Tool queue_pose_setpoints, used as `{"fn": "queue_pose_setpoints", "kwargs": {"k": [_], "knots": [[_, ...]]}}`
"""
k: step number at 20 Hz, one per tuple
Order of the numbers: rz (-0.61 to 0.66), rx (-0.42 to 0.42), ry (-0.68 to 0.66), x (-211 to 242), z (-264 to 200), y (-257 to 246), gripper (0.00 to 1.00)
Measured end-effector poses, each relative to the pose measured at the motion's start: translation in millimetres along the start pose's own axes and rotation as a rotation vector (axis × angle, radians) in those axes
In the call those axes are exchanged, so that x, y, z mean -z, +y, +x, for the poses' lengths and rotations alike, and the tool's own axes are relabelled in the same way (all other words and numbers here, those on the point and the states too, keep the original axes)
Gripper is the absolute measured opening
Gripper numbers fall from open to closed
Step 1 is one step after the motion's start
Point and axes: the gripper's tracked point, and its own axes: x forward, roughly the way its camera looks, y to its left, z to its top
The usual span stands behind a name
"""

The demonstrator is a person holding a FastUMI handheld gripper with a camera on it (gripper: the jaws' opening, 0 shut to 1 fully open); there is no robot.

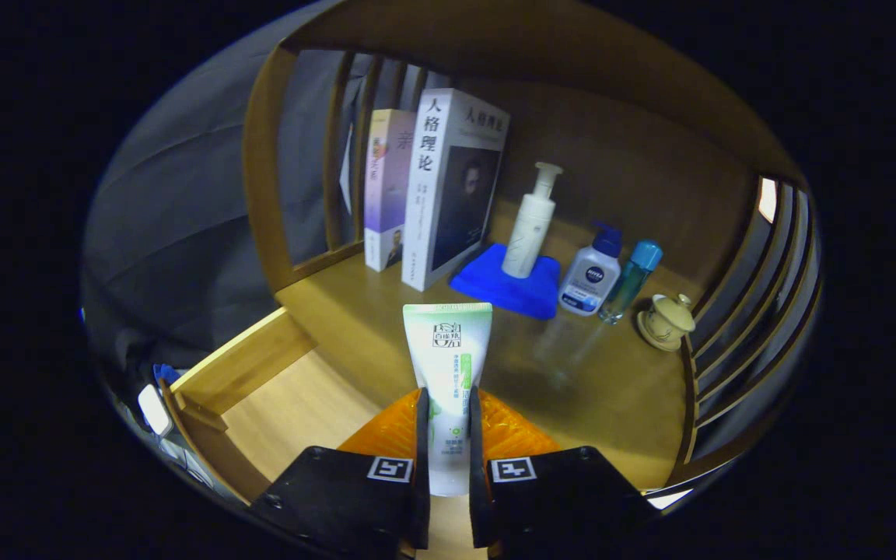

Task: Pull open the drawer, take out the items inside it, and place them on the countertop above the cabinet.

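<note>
My gripper (446,412) is shut on a white and green tube (448,350), which stands up between the fingers with its flat crimped end pointing forward. It is held above the open wooden drawer (242,365), whose pale floor shows below and to the left. An orange item (514,432) lies in the drawer, partly hidden behind the fingers. The wooden countertop (362,311) spreads just beyond the tube.
On the countertop stand two upright books (448,187), a white pump bottle (530,225) on a blue cloth (506,284), a small white bottle (589,280), a slim blue-capped bottle (629,281) and a lidded ceramic cup (666,320). Wooden slats close both sides.
</note>
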Motion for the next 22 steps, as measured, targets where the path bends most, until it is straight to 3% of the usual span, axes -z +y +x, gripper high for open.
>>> {"fn": "queue_pose_setpoints", "kwargs": {"k": [6, 15, 17, 22], "knots": [[0.199, 0.044, 0.012, -9.6, 35.0, -8.1, 0.25], [0.277, 0.145, -0.111, -26.4, 47.6, -19.5, 0.37], [0.293, 0.159, -0.154, -31.2, 33.7, -18.5, 0.48], [0.229, 0.274, -0.331, -32.5, -16.7, -12.4, 0.95]]}}
